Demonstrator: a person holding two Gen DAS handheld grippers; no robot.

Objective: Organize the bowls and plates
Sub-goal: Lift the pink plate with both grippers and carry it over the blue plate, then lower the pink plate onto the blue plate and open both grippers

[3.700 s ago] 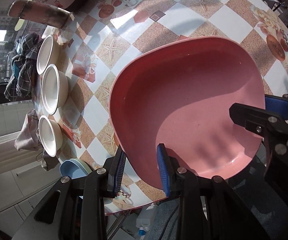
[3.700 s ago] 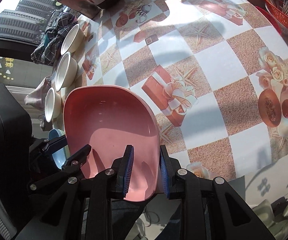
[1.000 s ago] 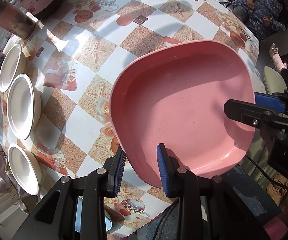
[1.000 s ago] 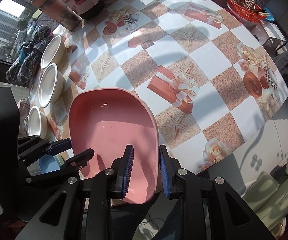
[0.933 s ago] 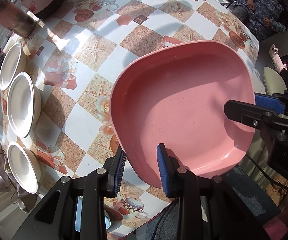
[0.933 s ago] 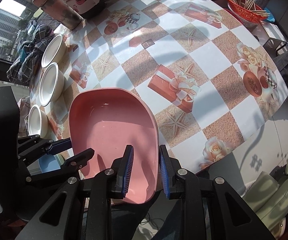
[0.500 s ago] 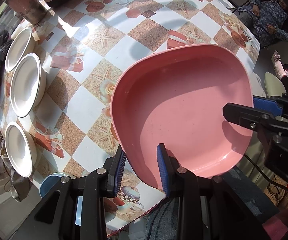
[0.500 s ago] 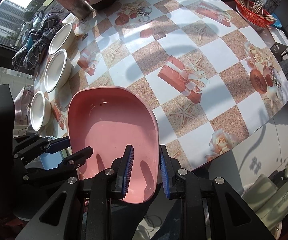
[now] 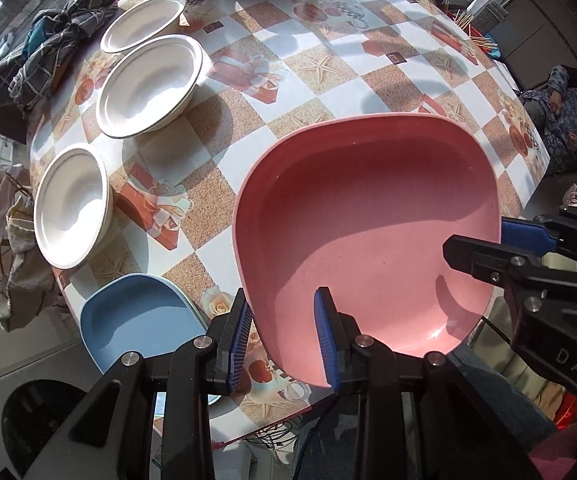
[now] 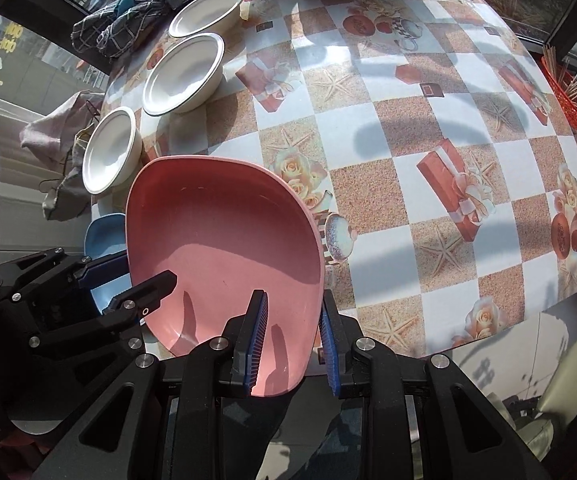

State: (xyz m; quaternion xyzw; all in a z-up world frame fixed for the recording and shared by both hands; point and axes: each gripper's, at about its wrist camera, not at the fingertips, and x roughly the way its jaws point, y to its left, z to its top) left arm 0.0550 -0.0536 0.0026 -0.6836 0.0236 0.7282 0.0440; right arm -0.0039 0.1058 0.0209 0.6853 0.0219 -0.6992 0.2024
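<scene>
— Pink plate (image 9: 368, 224) first: where is it in the left wrist view?
— Held off the near edge of the table (image 9: 328, 76), tilted, its rim pinched between the blue pads of the left claw (image 9: 284, 340), which is closed on it. The right claw (image 9: 528, 248) grips the plate's opposite rim, one blue pad behind it, a black finger over the inside.
— Anything readable?
— The letters "DAS" on the right claw's black body; the rest runs out of frame.
— And around the plate?
— A blue plate (image 9: 140, 320) lies just left of it on the table edge. Beyond that, three white bowls (image 9: 150, 86) stand in a row, apart from the pink plate, with a checked cloth (image 9: 44, 40) beside the farthest one.
— Right wrist view?
— The pink plate (image 10: 224, 248) again, its rim clamped between the right claw (image 10: 292, 340) pads. The left claw (image 10: 128, 284) holds the far side. The blue plate (image 10: 104, 236) peeks out behind the pink one; the white bowls (image 10: 184, 80) line up beyond it. A red basket (image 10: 568, 96) of sticks sits far across the table (image 10: 408, 120).
</scene>
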